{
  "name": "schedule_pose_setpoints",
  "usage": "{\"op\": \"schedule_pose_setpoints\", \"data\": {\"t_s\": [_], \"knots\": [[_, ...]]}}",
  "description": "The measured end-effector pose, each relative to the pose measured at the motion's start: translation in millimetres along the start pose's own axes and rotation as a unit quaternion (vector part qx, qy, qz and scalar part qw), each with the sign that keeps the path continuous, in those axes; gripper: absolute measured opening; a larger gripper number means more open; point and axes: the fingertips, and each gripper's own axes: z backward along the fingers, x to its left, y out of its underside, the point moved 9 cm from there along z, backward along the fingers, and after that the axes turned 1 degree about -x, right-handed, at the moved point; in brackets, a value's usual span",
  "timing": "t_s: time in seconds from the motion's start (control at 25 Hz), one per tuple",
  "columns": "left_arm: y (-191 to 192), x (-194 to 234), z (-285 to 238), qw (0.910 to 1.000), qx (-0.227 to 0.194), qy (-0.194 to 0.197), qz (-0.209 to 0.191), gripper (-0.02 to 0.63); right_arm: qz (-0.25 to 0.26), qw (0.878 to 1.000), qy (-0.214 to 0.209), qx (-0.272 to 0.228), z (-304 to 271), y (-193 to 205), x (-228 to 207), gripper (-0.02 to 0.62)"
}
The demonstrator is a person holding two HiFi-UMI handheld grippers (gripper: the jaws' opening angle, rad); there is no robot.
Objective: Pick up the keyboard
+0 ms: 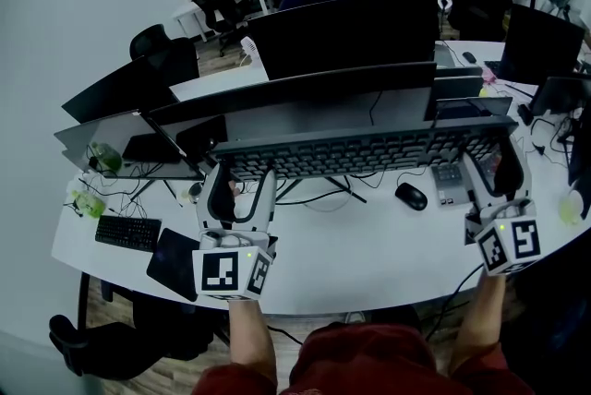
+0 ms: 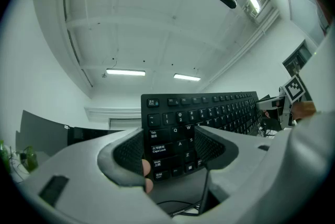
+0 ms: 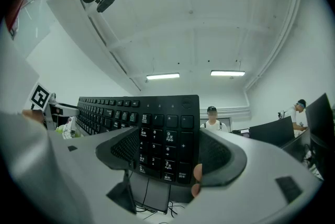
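A black keyboard [image 1: 360,151] is held raised above a white desk [image 1: 369,245], its left end clamped between the jaws of the left gripper [image 1: 242,188] and its right end clamped by the right gripper [image 1: 499,172], before dark monitors [image 1: 351,33].

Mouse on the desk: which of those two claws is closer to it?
Right. The right gripper clamps the lifted keyboard at its end just right of the mouse; the left gripper clamps the other end, farther left.

Both forearms reach forward; the left gripper [image 1: 242,189] and right gripper [image 1: 500,170], tilted upward, each clamp one end of the keyboard [image 1: 360,153].
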Motion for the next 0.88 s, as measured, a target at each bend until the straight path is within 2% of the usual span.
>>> {"op": "schedule_pose_setpoints", "data": {"t_s": [0.88], "knots": [[2.4,4.4,0.6,1.0,-0.001,0.002,0.004,0.307,0.007,1.0,0.008,0.007,-0.4,-0.6,5.7,0.357]]}}
